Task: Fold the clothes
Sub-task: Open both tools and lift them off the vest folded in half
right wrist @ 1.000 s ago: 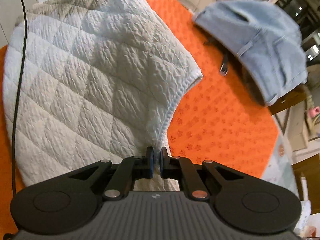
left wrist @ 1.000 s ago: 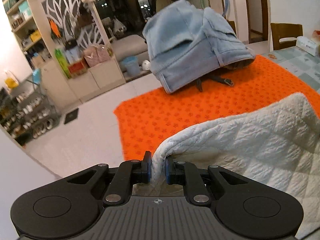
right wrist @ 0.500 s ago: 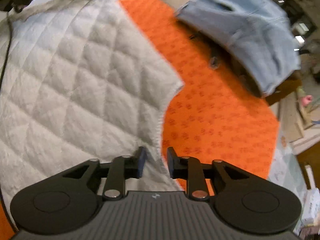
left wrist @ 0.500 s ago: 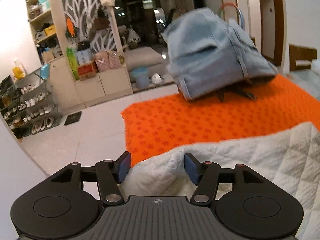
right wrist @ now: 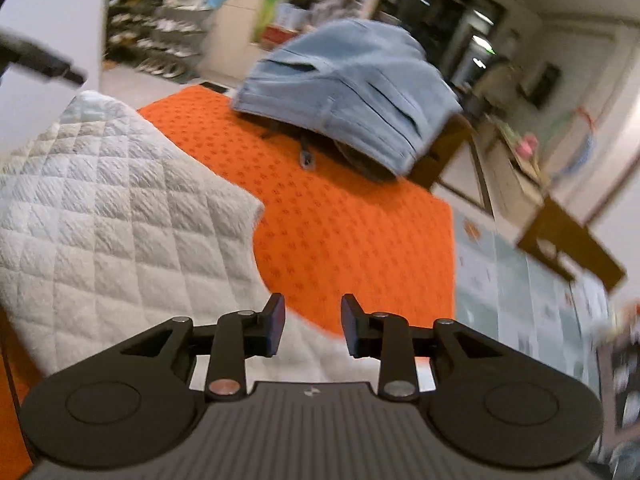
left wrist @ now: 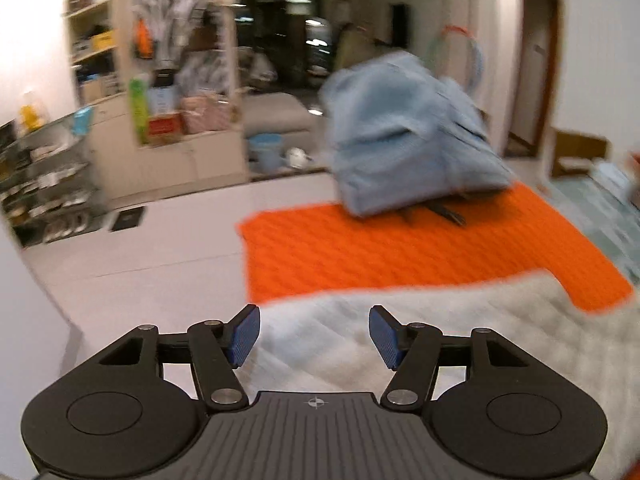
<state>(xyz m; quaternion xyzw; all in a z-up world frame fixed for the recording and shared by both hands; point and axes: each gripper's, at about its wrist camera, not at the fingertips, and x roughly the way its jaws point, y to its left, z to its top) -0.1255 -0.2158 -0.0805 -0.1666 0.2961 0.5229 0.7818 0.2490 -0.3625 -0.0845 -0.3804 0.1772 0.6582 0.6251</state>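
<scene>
Your left gripper (left wrist: 314, 336) jaws wide apart, right gripper (right wrist: 313, 326) jaws just been opening, both empty. White quilted cloth garment (right wrist: 120, 216) lies flat below, prob untouched (blurry), on orange patterned mat (right wrist: 340, 216).

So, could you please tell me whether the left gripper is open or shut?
Open. The left gripper has its blue fingers standing wide apart above the white quilted garment, gripping nothing.

My left gripper (left wrist: 314, 334) is matt black plastic with ribbed blue pads (left wrist: 242, 334) and bright metal pivots. The white garment (right wrist: 120, 240) is quilted, puckered cloth. The orange mat (right wrist: 340, 220) is textured fabric. The blue jeans (right wrist: 352, 84) are soft denim.
</scene>
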